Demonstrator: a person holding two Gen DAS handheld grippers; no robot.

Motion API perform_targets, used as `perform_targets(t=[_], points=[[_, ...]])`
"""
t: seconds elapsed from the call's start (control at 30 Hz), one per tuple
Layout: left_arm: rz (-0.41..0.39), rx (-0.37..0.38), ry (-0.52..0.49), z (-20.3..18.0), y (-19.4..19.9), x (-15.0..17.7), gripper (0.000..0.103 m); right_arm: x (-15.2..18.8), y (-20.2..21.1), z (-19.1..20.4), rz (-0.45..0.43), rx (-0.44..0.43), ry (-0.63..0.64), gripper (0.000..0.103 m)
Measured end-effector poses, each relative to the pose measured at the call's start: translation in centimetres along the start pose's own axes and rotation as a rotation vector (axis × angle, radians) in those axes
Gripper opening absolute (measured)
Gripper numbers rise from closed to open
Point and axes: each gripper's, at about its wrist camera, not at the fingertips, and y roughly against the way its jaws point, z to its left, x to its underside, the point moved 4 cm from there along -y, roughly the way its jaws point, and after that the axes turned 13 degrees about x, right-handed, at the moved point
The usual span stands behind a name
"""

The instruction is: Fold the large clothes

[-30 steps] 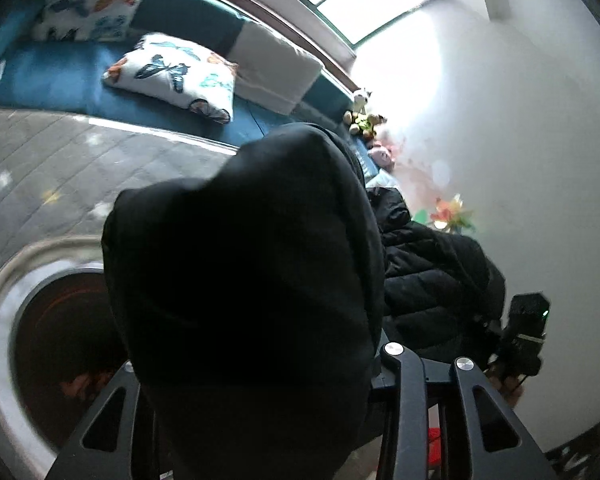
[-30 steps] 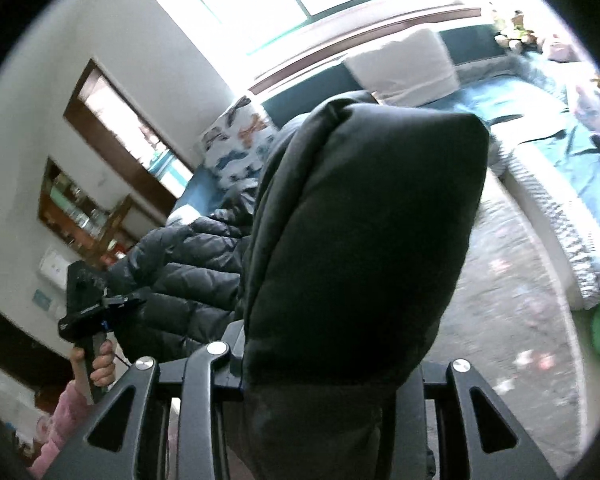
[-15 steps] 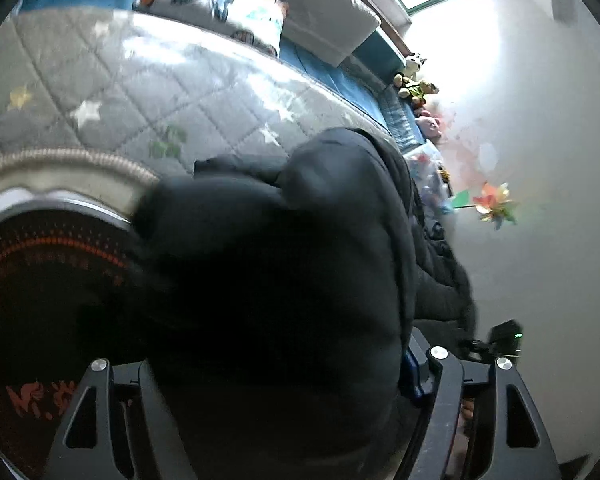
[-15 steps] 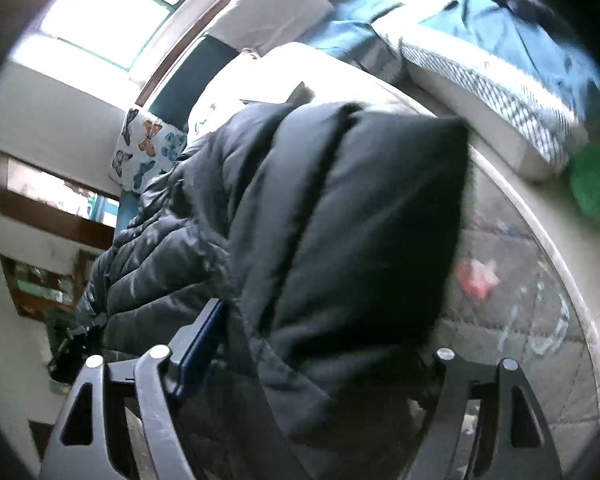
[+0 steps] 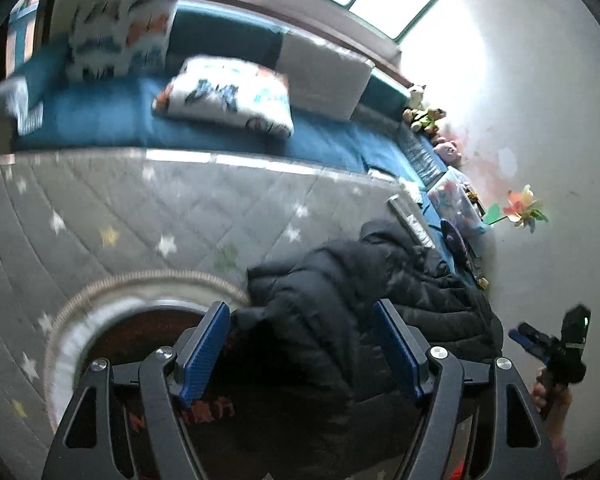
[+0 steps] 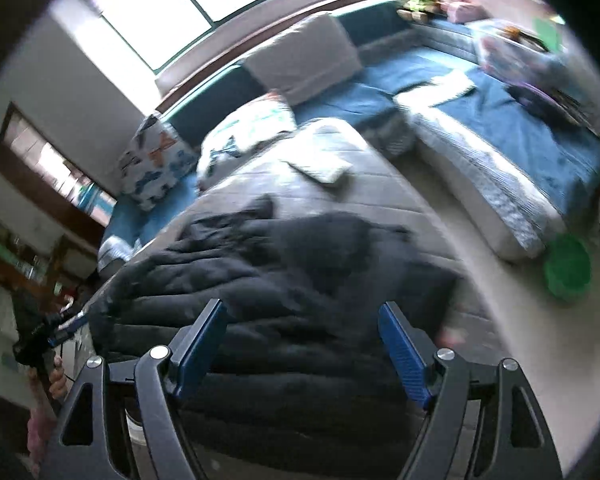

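A second ago each claw was clamped on a bunched fold of the black puffer jacket (image 5: 340,320), lifted so high it blocked most of both views; now the jacket lies spread below on the grey star-quilted mat (image 5: 140,208), and both claws have just been opening.

The left claw (image 5: 302,350) stands wide, released, its 2 blue pads either side of the jacket's near edge without pressing on it (the fabric sits lower, between them). The right claw (image 6: 302,348) is likewise spread wide and released, jacket beneath and between its fingers, nothing gripped.

In the left wrist view the jacket runs from 6 o'clock toward 3 o'clock, partly over a round dark rug (image 5: 148,328) with a pale rim at 8 o'clock. At 4 o'clock the right claw is visible in a hand (image 5: 548,388).

Farther out, a butterfly cushion (image 5: 228,96) lies at 11 o'clock on the blue bench seat (image 5: 100,120), soft toys (image 5: 424,116) at 1 o'clock. In the right wrist view a green bucket (image 6: 568,268) sits at 3 o'clock.
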Motion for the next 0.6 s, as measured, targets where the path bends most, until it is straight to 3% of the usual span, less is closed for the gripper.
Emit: perform_targets(t=[0.13,0.27,0.4,0.5,0.6], points=[[0.002,0.068,-0.052,-3.3,1.3,1.7,0.077,-0.8,-3.2,5.2,0.008,0.014,0.109,0.085],[0.079,0.14,-0.059,-4.3,-1.2,3.7,0.075,-1.2,-7.2,8.2,0.07,0.023,0.16,0.07],[0.129,0.094,-0.088,-2.7,-6.7,4.2,0.069,-1.2,-11.1,8.4,0.099,0.154,0.211,0.066],[0.161,0.056,-0.084,-0.8,-10.1,4.4,0.069,-1.2,-12.9,7.1,0.152,0.181,0.169,0.064],[0.184,0.026,-0.086,0.5,-12.1,5.0,0.069,-1.4,-12.0,7.0,0.145,0.189,0.181,0.063]])
